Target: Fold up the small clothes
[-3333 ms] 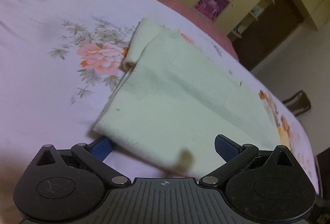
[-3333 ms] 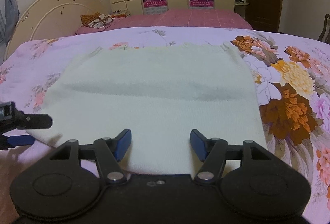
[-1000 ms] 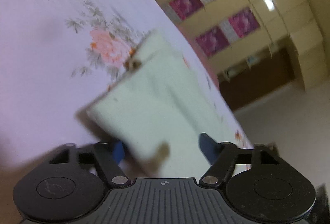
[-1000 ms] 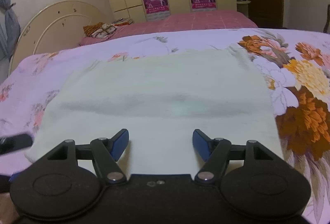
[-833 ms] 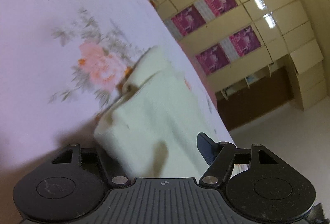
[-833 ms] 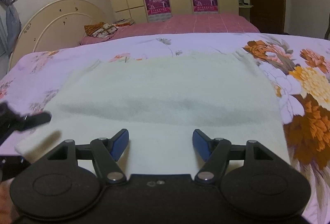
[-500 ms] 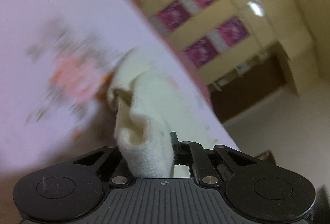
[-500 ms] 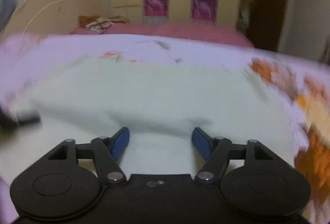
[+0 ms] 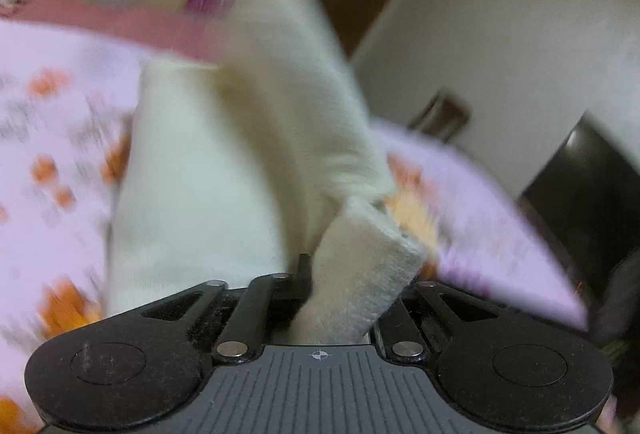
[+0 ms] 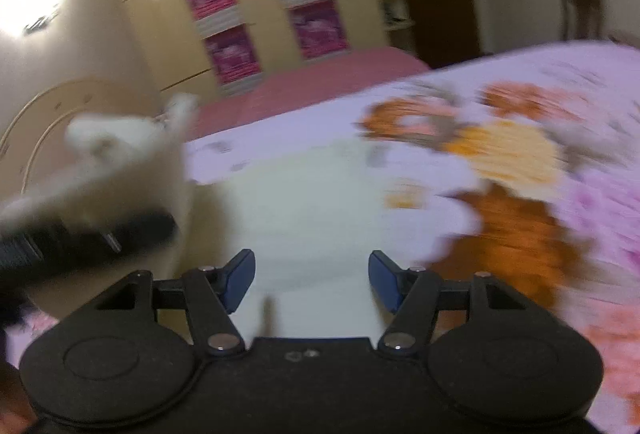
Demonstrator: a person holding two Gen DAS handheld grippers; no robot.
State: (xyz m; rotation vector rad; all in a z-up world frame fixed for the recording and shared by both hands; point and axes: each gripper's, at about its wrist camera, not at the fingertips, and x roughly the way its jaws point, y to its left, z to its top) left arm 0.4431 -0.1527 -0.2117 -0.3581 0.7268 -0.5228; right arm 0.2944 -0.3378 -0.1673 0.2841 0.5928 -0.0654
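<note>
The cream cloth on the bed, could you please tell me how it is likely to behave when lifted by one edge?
Probably floppy: the cream cloth drapes and curves from the left gripper, which is shut on its edge. It looks fairly thick and fuzzy at the pinched edge, so likely not slippery. The rest would probably trail over the floral bedsheet.

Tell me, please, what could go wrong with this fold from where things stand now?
1. The left tongs pinch only a thick corner of the cloth; mid-swing it might slip out.
2. The right tongs are open above the cloth, their jaws just closing a little with nothing pinched, so that side may drag or bunch.
3. Both views are blurred; a fast swing could land the lifted edge crooked on the bedspread.
</note>
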